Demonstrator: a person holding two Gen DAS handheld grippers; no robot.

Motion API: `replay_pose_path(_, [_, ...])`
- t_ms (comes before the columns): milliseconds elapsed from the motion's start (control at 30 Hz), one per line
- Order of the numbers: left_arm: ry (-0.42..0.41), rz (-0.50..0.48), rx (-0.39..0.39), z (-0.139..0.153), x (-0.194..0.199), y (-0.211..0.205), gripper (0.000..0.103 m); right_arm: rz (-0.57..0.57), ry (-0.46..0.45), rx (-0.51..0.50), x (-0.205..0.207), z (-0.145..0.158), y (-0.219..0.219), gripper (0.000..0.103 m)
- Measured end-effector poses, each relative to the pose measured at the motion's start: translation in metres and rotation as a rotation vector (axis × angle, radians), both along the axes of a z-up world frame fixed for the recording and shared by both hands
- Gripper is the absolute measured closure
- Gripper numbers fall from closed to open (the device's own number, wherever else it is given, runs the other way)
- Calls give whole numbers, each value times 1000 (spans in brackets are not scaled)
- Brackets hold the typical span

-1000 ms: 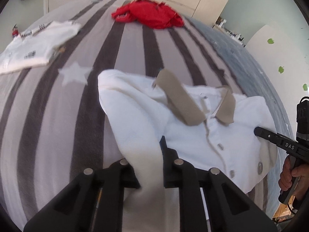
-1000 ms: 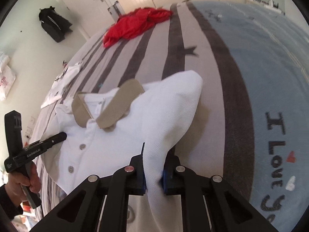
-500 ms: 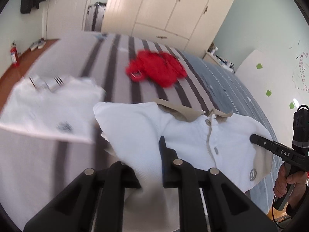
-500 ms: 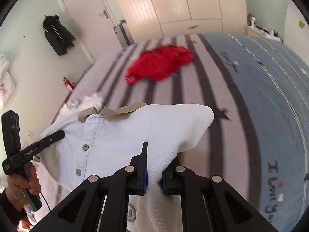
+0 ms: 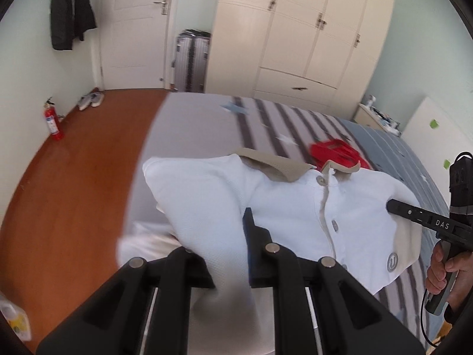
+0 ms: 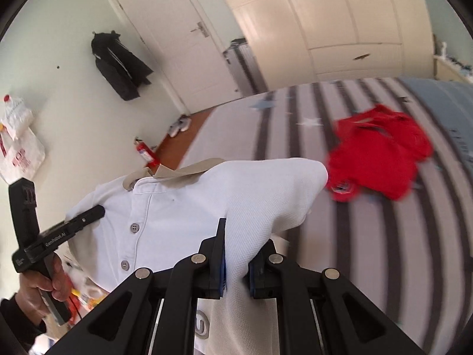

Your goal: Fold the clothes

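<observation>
Jaws of both grippers pinch white polo shirt above striped bed.

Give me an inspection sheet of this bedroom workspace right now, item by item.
Surface: striped bed cover, mostly bare.
Job's things: white polo shirt lifted off the bed; red garment crumpled on the bed.
Clutter: plastic bag hanging at the wall.
Grippers: left gripper and right gripper each shut on the shirt.
Cables: thin cable under the right handle.
Surroundings: wardrobe, door, dark jacket, fire extinguisher, shoes.
</observation>
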State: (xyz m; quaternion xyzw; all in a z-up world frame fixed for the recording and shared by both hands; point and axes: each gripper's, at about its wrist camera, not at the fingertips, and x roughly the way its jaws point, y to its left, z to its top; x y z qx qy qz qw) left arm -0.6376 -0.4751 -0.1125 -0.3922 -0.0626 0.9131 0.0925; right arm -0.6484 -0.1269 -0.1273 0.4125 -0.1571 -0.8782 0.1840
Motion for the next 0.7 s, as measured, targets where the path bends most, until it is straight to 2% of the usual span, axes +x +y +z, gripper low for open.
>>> replay_pose_path(33, [-10,6,-1,-5,-7,-13,93,7,-14,-8,-7,-8,-11,94])
replay_pose_path(100, [-46,26,1,-42,-9,-34,93,21,-45,-19,-21,-28,-33,94])
replay_pose_path(133, [-71,33,6,-59,-9,-39,93,28,-74,-10,-25,-46,-44,94])
replay_pose_path(233, [-235,68,-38,-146,-11,-50,93,55,-203,28,-30,-117,-66,93])
replay_pose_path(267, [-251,65,-62,-167,-8,-49,93,65,-252,43,-29,-143,-72,93])
replay_pose_path(333, [-248,50,-100,-196,-3,-49,93,71,-264,82,-22,-169,-77,93])
replay_pose_path(367, [-237,54,-93,-200,-3,-51,93,73,-265,102,-18,-181,-78,93])
replay_pose_path(400, [-238,62,-76,-201,-5,-53,93,71,-265,78,-16,-184,-76,93])
replay_pose_path(467, [-230,56,-78,-198,-8,-53,93,79,-263,70,-16,-184,-74,93])
replay_pose_path(567, [-261,45,-86,-199,-9,-55,91,110,-266,96,-16,-184,-75,92])
replay_pose_path(700, [-272,44,-43,-193,-6,-63,85,116,-273,83,-18,-182,-66,79])
